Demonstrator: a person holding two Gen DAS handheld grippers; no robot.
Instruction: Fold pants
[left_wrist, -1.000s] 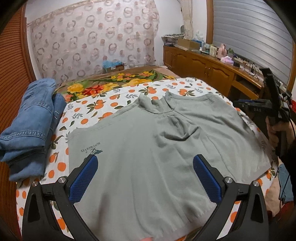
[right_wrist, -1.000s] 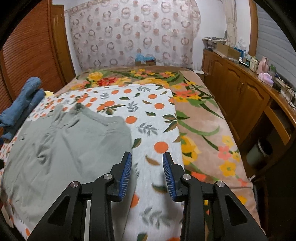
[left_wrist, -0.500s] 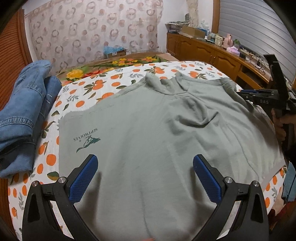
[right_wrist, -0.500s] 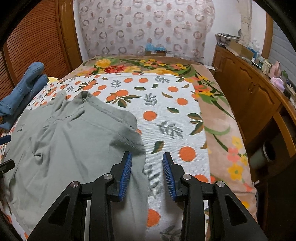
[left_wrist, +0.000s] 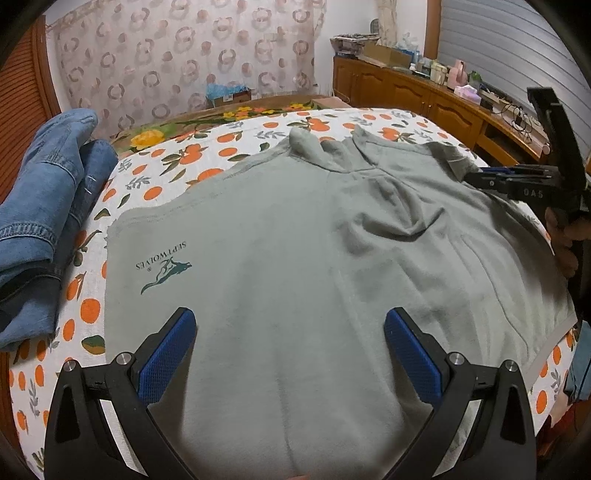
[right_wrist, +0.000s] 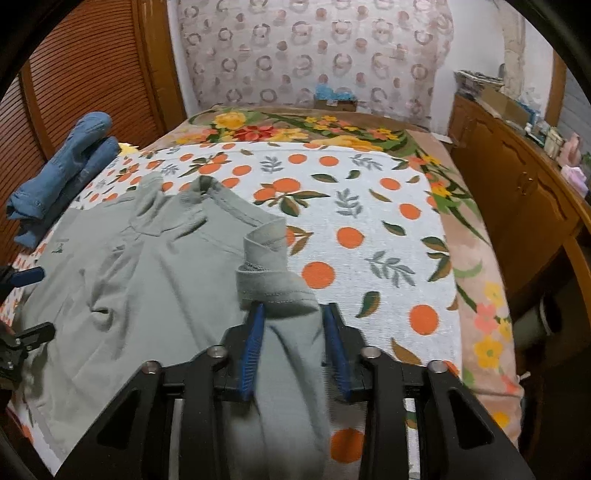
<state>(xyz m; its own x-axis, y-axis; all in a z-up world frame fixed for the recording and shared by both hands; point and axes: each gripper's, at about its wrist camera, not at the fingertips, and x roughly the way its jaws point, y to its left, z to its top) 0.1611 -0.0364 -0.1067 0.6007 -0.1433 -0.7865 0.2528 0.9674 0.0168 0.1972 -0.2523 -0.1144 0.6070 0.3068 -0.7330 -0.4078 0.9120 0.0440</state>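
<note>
Grey-green pants (left_wrist: 295, 258) with a teal logo lie spread flat on the orange-print sheet (right_wrist: 369, 221). My left gripper (left_wrist: 290, 347) hovers wide open just above their near part, with nothing pinched. My right gripper (right_wrist: 295, 343) sits at the pants' (right_wrist: 147, 277) right corner. Its jaws are closing with a bunched, curled-up fold of the cloth between the blue pads, which still stand apart. In the left wrist view the right gripper (left_wrist: 476, 177) reaches that corner from the right, held by a hand (left_wrist: 569, 240). The left gripper (right_wrist: 29, 306) shows at the left edge of the right wrist view.
Folded blue jeans (left_wrist: 44, 206) are stacked at the bed's left side, by a slatted wooden door (right_wrist: 85, 74). A floral blanket (right_wrist: 295, 129) covers the far end. A wooden cabinet (right_wrist: 517, 192) with clutter on top runs along the right.
The left gripper has sunk closer over the pants. The right gripper has shifted left from the bare sheet onto the pants' corner, and the cloth now bunches between its jaws.
</note>
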